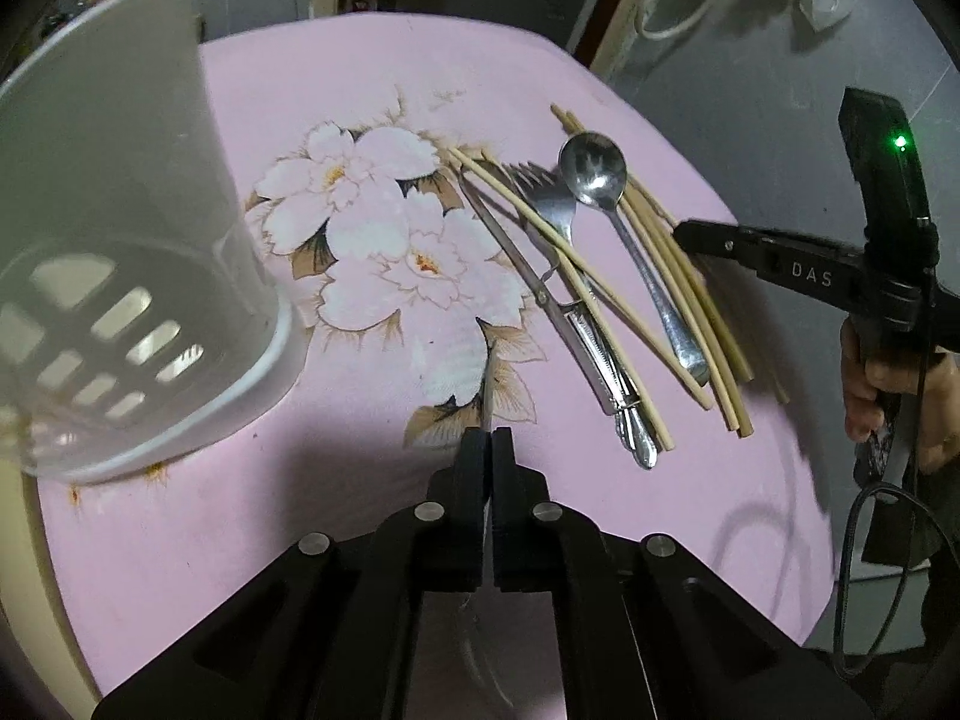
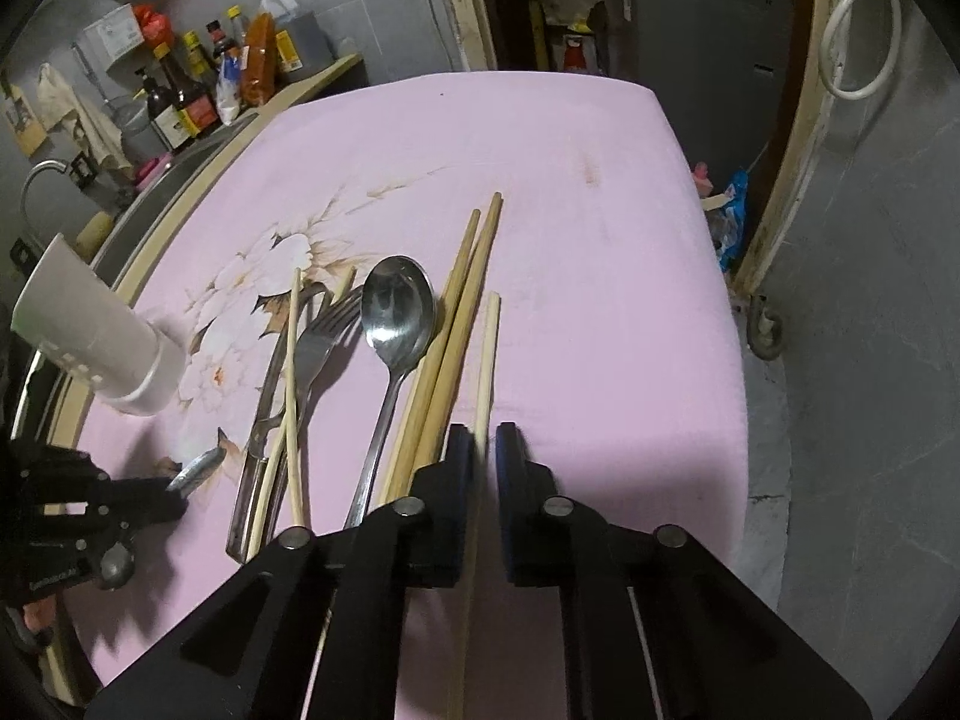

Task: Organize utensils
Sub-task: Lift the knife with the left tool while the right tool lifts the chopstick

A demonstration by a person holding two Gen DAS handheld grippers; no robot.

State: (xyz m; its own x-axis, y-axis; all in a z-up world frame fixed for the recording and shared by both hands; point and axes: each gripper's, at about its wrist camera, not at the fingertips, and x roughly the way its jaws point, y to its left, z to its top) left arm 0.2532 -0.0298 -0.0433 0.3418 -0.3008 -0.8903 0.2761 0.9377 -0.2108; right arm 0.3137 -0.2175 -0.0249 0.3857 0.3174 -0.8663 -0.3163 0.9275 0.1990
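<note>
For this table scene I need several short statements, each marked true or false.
1. The spoon lies beside the fork. True.
2. The chopsticks stand in the white holder. False: they lie on the cloth.
3. The right gripper is shut on a chopstick. True.
4. The cloth is blue. False: it is pink with flowers.
5. The left gripper is wide open. False: it is shut on a thin metal utensil.

Holder: the white slotted plastic utensil holder (image 1: 120,240) stands on the pink flowered tabletop (image 1: 360,90), left side.
Cutlery: right of it lie the steel fork (image 1: 552,210), steel spoon (image 1: 594,168) and pale wooden chopsticks (image 1: 678,300), close together.
</note>
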